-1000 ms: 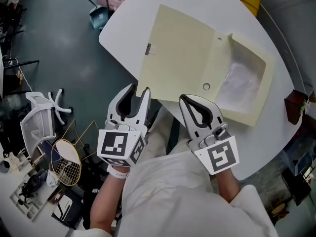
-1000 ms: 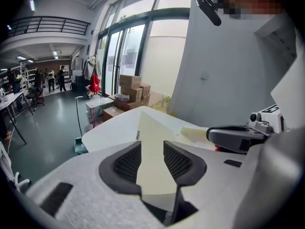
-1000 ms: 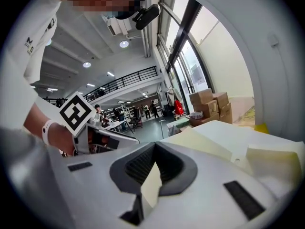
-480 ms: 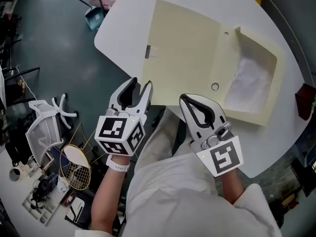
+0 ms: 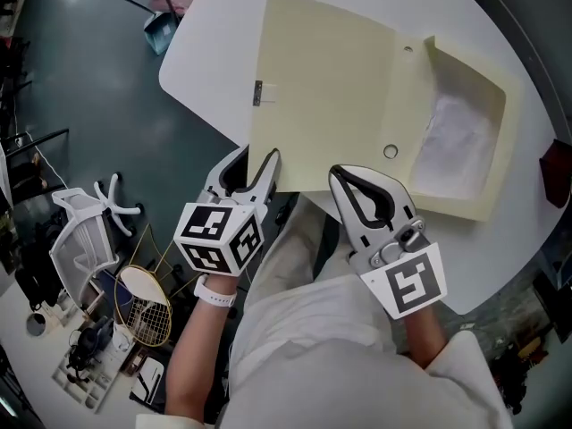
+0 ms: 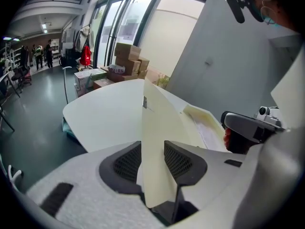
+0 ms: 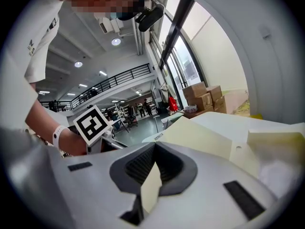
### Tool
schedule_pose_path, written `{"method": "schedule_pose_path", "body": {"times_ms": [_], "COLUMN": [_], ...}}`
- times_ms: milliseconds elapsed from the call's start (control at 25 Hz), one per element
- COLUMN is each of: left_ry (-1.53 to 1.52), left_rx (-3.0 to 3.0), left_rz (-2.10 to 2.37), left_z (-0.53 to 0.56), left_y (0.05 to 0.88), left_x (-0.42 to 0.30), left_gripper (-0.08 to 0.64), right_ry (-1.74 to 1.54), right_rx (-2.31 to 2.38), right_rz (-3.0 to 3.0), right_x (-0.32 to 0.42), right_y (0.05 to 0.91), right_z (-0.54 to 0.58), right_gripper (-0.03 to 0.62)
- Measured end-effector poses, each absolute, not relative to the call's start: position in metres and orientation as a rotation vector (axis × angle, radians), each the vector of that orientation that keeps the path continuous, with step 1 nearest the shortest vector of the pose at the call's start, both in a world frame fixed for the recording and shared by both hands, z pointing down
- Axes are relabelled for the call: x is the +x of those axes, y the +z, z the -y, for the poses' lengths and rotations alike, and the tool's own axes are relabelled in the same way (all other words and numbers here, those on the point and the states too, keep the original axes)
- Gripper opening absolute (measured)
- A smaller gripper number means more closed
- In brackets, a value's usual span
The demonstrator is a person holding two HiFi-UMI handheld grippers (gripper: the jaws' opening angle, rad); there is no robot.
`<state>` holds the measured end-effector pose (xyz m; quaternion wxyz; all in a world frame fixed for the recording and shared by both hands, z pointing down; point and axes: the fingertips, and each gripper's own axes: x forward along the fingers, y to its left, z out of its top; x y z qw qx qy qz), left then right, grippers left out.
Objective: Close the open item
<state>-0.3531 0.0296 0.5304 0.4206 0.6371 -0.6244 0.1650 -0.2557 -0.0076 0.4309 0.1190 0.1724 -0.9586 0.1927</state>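
A cream box lies open on the white round table (image 5: 210, 61). Its flat lid (image 5: 322, 88) is spread out to the left of its tray (image 5: 487, 83), which holds white paper (image 5: 451, 141). My left gripper (image 5: 255, 156) is at the lid's near left corner. In the left gripper view the lid (image 6: 157, 118) stands edge-on between the jaws of that gripper (image 6: 152, 151), and the pads do not press it. My right gripper (image 5: 336, 173) is shut on the lid's near edge. A cream sliver of the lid (image 7: 200, 137) shows between its closed jaws (image 7: 155, 163).
The table's near edge runs just under both grippers. On the floor at the left are a white rack (image 5: 80, 231), a racket (image 5: 143, 307) and a dustpan (image 5: 159, 25). A dark red object (image 5: 559, 172) sits at the table's right edge. Cardboard boxes (image 6: 126, 61) stand beyond the table.
My left gripper has moved forward from below the table edge, and the lid's corner now sits between its jaws. The right gripper stays on the lid's near edge.
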Motion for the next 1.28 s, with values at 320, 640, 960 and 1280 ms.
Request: {"method": "schedule_pose_path", "body": {"times_ms": [320,640,960,1280], "left_ry": [0.374,0.407,0.456,0.567], "left_rx": [1.616,1.646,1.693,1.731], "left_rz": [1.559,1.552,1.565,1.607], "left_z": [-0.029,-0.027,-0.018,-0.007], "left_y": [0.523,0.505,0.478,0.452], "left_x": [-0.347,-0.334,-0.316,-0.295], "left_gripper": [0.074,0.038,0.032,0.032], "right_ry": [0.555,0.533,0.503,0.489], "right_rx": [0.493,0.526,0.591,0.649], "right_rz": [2.813,2.826,2.823,2.84], "right_x": [-0.262,-0.254,-0.227,-0.193], "right_y": [0.429,0.414,0.399,0.378], "right_z": [0.003,0.002,0.007,0.014], "right_gripper": [0.015,0.014,0.015,0.014]}}
